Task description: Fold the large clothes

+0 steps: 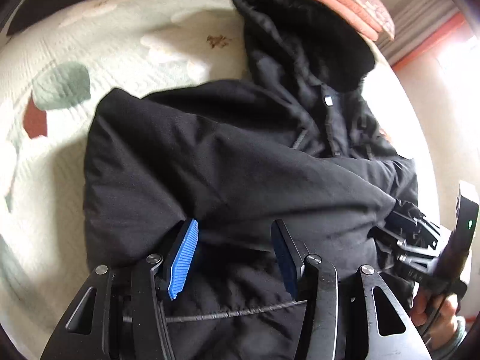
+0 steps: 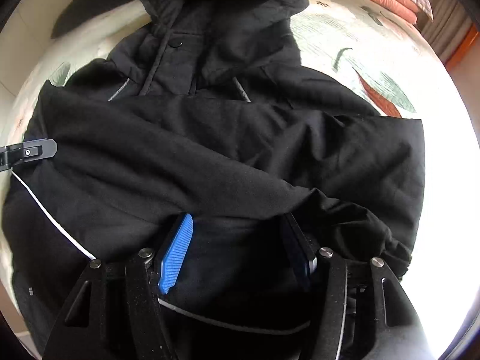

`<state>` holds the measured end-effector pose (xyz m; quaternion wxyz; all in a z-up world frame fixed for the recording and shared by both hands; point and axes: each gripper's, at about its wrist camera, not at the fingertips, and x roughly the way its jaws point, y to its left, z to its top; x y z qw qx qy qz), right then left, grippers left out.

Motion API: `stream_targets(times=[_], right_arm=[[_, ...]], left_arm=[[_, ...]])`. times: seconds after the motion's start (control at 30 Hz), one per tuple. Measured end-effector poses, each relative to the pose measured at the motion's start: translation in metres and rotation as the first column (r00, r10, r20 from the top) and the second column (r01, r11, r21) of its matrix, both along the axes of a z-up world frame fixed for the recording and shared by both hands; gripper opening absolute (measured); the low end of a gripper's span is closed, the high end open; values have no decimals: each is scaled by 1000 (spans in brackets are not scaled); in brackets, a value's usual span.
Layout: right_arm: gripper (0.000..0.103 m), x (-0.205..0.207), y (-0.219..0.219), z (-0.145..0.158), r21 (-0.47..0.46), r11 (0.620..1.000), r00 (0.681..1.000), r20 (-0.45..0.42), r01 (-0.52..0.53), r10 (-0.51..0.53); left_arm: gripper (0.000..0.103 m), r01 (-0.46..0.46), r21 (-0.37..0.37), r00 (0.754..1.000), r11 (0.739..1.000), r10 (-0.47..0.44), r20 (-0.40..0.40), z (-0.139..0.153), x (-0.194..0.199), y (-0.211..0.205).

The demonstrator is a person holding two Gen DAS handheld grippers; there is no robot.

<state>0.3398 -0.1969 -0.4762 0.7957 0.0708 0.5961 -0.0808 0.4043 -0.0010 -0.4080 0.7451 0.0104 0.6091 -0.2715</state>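
Note:
A large black hooded jacket (image 1: 228, 156) lies on a floral quilt (image 1: 90, 54), hood (image 1: 303, 30) at the far end. My left gripper (image 1: 237, 234) is open, its blue-padded fingers (image 1: 183, 258) spread over the jacket's lower part near a grey-piped hem. In the right wrist view the same jacket (image 2: 228, 150) fills the frame. My right gripper (image 2: 240, 228) is open too, fingers (image 2: 177, 255) spread with jacket fabric between them. The right gripper also shows in the left wrist view (image 1: 420, 240), at the jacket's right edge.
A folded pink blanket (image 1: 339, 3) lies beyond the hood. The quilt (image 2: 360, 54) shows around the jacket on both sides. A curtain and orange trim (image 1: 429, 30) stand at the far right. The left gripper's tip (image 2: 30, 151) enters the right wrist view at left.

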Motion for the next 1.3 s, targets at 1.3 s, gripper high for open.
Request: stream_targets(times=[1.3], right_arm=[[69, 223, -117, 64, 32, 988, 963, 221, 152, -155]], left_arm=[[53, 1, -86, 993, 996, 9, 115, 22, 220, -103]])
